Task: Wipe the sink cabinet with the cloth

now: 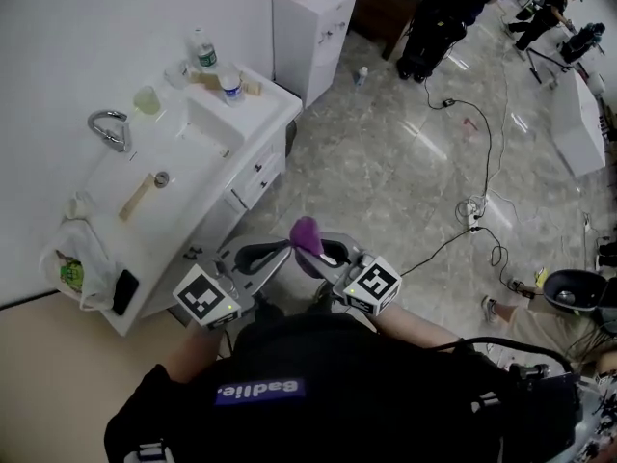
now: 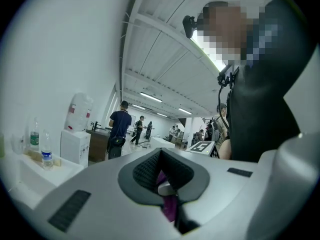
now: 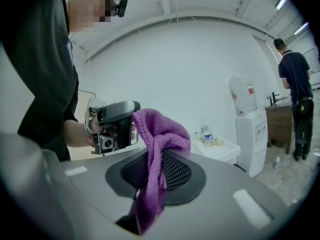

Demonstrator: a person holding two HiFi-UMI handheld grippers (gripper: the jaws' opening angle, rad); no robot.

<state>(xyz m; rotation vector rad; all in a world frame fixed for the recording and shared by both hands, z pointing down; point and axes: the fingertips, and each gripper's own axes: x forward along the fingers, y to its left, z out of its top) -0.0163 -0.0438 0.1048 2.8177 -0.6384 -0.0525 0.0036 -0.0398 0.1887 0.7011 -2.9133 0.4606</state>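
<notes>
The white sink cabinet (image 1: 253,174) stands at the left against the wall, its basin (image 1: 145,186) on top. I hold both grippers close to my body, just to the right of the cabinet's near end. My right gripper (image 1: 326,255) is shut on a purple cloth (image 1: 307,234), which sticks up from its jaws. In the right gripper view the cloth (image 3: 156,149) hangs through the pinched jaws. My left gripper (image 1: 262,255) faces the right one with its jaws together. A bit of purple cloth (image 2: 170,206) shows in its slit; whether it is pinched there is unclear.
On the cabinet top are a faucet (image 1: 111,128), two water bottles (image 1: 202,51), a cup (image 1: 147,99), a wooden brush (image 1: 135,199), a plastic bag (image 1: 77,258) and a phone (image 1: 123,292). A water dispenser (image 1: 310,27) stands beyond. Cables (image 1: 472,210) cross the floor; people stand at the back right.
</notes>
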